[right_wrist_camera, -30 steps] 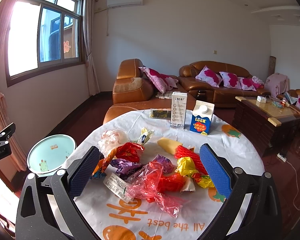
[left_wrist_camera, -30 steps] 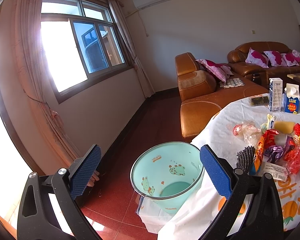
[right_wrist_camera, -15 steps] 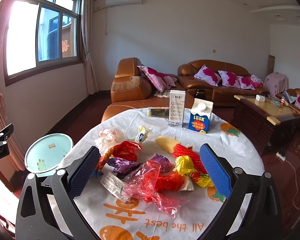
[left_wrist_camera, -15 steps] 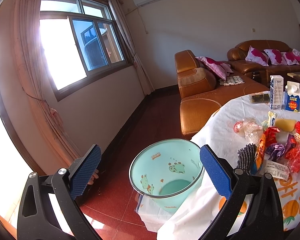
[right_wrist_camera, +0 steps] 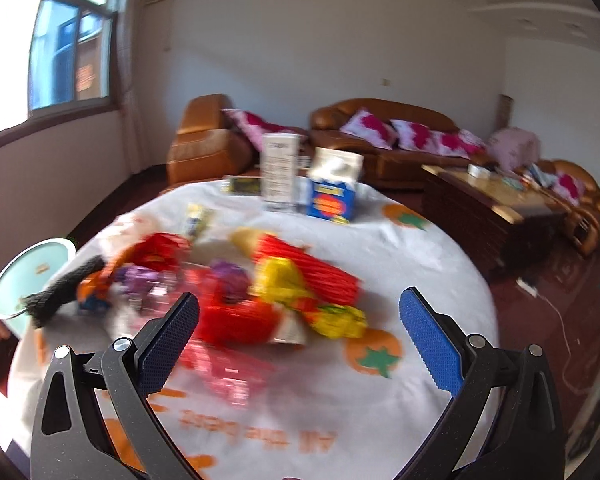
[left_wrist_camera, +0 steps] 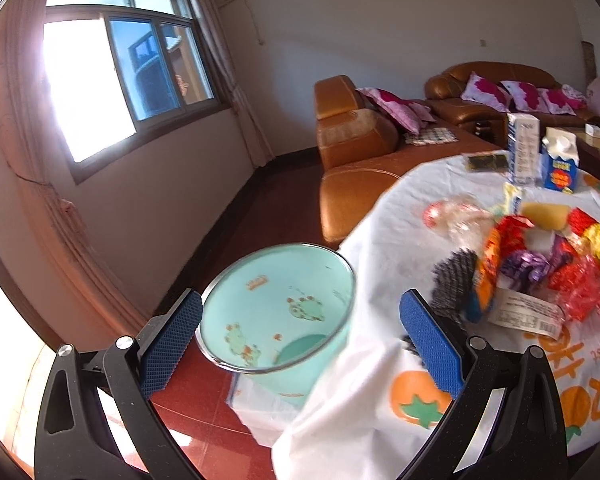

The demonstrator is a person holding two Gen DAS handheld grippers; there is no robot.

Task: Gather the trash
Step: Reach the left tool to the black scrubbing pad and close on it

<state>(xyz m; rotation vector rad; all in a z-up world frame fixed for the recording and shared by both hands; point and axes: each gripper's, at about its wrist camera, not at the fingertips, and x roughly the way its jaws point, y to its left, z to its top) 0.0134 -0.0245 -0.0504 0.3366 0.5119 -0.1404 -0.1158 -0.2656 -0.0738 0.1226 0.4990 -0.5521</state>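
Observation:
A pile of crumpled wrappers (right_wrist_camera: 284,296), red, yellow and purple, lies on a round table with a white cloth (right_wrist_camera: 340,412); it also shows in the left wrist view (left_wrist_camera: 540,264). A mint-green bin (left_wrist_camera: 276,308) stands on the floor at the table's left edge, seen too in the right wrist view (right_wrist_camera: 24,272). My left gripper (left_wrist_camera: 300,340) is open and empty above the bin's rim. My right gripper (right_wrist_camera: 298,340) is open and empty just above the near side of the pile. The right view is blurred.
A white carton (right_wrist_camera: 278,172) and a blue milk carton (right_wrist_camera: 334,192) stand at the table's far side beside a dark packet (right_wrist_camera: 242,186). A dark scrubber (right_wrist_camera: 64,284) lies at the table's left edge. Brown sofas (right_wrist_camera: 380,136) and a wooden coffee table (right_wrist_camera: 496,196) stand behind.
My right gripper has moved forward and down toward the wrapper pile, which now looks larger and blurred. My left gripper has shifted closer to the bin and table edge.

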